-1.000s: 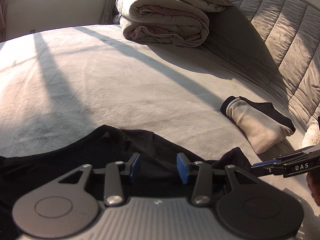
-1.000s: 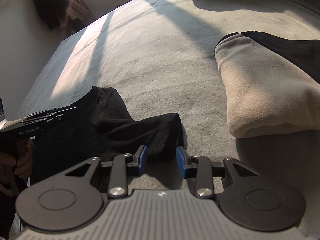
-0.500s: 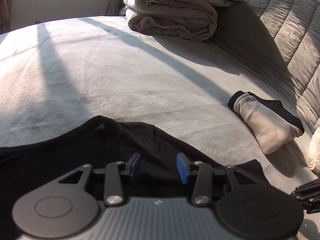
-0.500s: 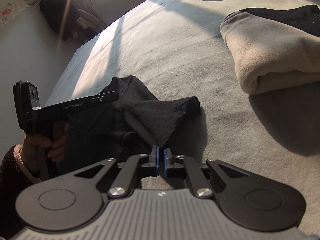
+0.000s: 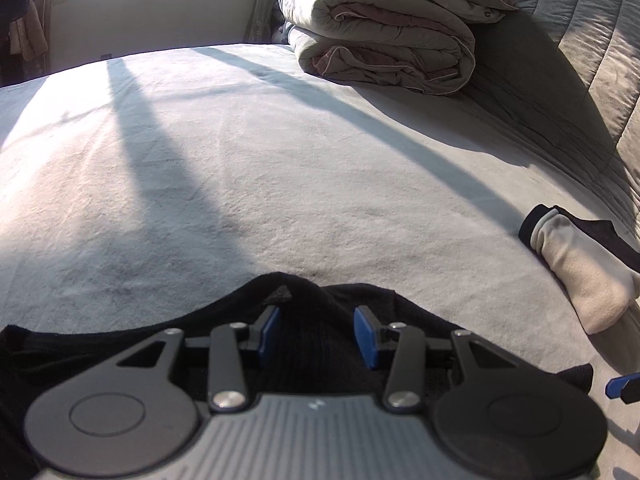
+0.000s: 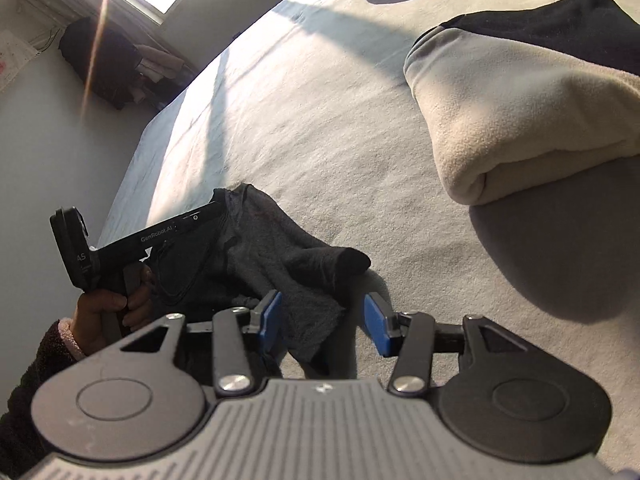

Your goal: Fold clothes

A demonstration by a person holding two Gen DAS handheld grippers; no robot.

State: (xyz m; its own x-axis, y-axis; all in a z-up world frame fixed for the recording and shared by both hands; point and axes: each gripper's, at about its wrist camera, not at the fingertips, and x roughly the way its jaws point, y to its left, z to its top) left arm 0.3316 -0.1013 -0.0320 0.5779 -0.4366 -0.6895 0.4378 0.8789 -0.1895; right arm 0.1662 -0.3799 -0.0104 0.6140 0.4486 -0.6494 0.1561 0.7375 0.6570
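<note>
Left gripper (image 5: 316, 334) gapes wide over the crumpled black cotton garment (image 6: 288, 264) on the pale grey bedsheet (image 5: 248, 152), holding nothing; right gripper (image 6: 322, 326) likewise gapes, empty, garment's corner between its pads; folded cream fleece (image 6: 516, 120) at two o'clock.

Crumpled black cotton shirt (image 5: 328, 320) on grey bed (image 5: 240, 168), near edge; folded cream-and-black fleece garment (image 5: 580, 268) to its right, rolled beige quilted duvet (image 5: 380, 36) behind.

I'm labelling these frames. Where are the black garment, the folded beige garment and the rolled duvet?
black garment (image 6: 276, 248): right wrist view, on its crumpled middle.
folded beige garment (image 6: 504, 120): right wrist view, on its beige upper face.
rolled duvet (image 5: 380, 40): left wrist view, on its rolled side.
</note>
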